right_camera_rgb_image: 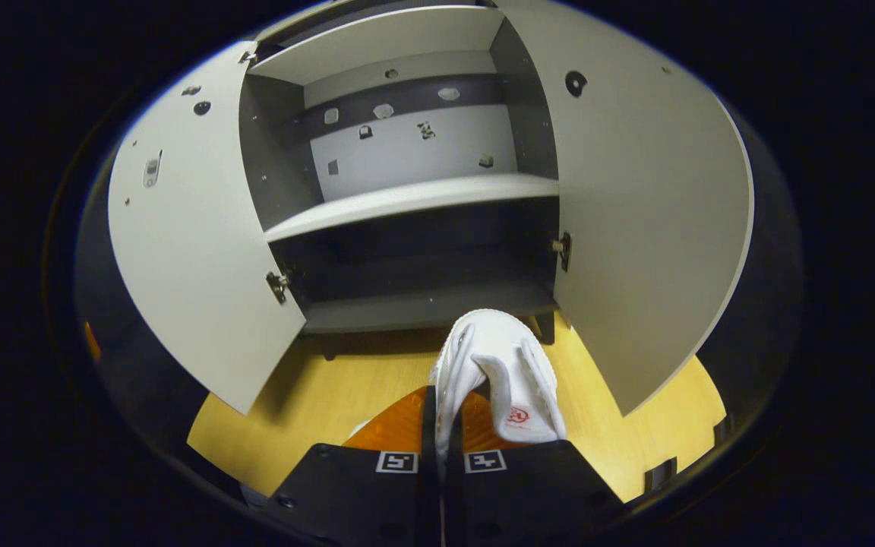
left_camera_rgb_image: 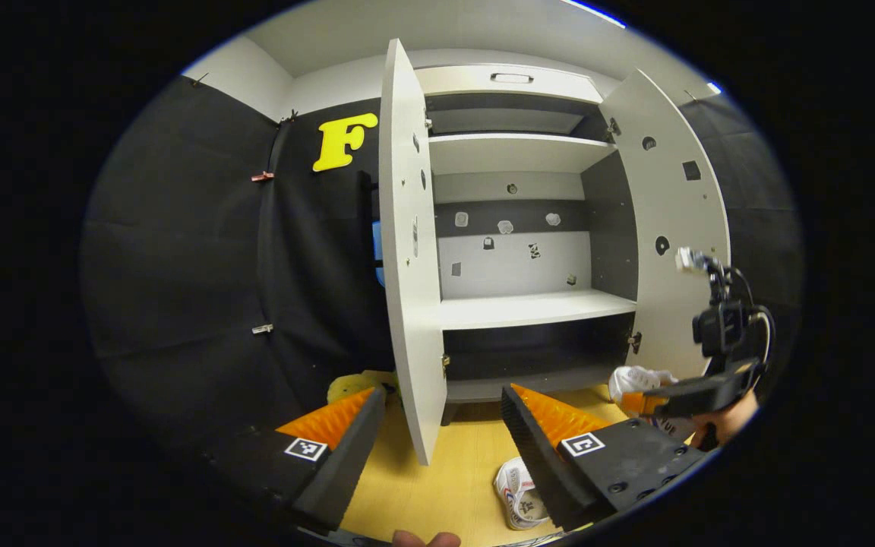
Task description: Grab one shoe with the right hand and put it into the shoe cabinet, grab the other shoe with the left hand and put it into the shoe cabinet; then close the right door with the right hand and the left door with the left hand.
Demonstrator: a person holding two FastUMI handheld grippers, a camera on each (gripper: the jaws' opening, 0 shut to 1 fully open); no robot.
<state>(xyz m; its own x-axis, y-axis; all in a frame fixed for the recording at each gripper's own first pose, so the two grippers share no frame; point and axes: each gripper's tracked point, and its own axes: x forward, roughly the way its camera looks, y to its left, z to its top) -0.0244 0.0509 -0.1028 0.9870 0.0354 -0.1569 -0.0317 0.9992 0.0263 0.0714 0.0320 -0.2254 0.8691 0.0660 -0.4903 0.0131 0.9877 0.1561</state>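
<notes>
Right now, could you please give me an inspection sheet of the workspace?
Surface: yellow wooden floor.
Job's things: shoe cabinet with both doors open, shelves bare; one white shoe pinched in the right gripper; second shoe lying on the floor.
Clutter: a yellow object by the left door.
Grippers: left gripper open, holding nothing; right shut on its shoe.
Cables: black cable on the right gripper.
Surroundings: black cloth wall.

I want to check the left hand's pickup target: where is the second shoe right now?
In the left gripper view, the second shoe lies on the wooden floor, just beside the left gripper, in front of the open cabinet.
</notes>
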